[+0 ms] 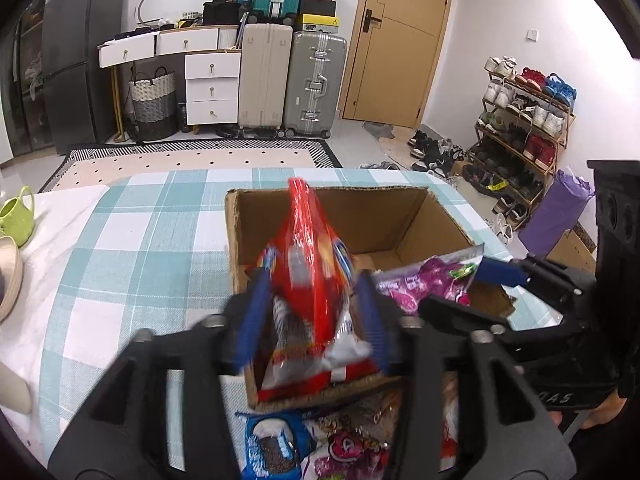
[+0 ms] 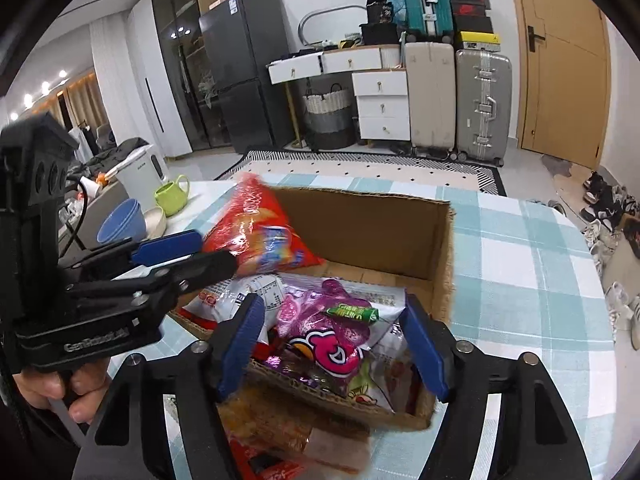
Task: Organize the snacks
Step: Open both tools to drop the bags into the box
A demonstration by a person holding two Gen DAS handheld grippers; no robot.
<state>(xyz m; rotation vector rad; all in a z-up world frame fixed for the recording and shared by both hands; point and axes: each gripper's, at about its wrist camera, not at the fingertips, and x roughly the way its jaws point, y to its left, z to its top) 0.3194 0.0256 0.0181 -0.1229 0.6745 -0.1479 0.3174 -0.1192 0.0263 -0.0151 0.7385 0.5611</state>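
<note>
1. Two grippers work over one cardboard box [image 1: 400,220] at frame centre on the checked tablecloth [image 1: 132,240].
2. The left gripper [image 1: 314,312] straddles a red snack bag [image 1: 308,264] standing inside the box's near-left corner; its pads look spread clear of the film, so parted, not gripping.
3. The right gripper [image 2: 332,344] hangs open over a purple snack bag [image 2: 328,332] lying in the box at lower centre.
4. More packets [image 1: 340,444] wait along the bottom edge.
5. These bags look light, puffy, slick and crushable; I would pinch a sealed end seam.
</note>
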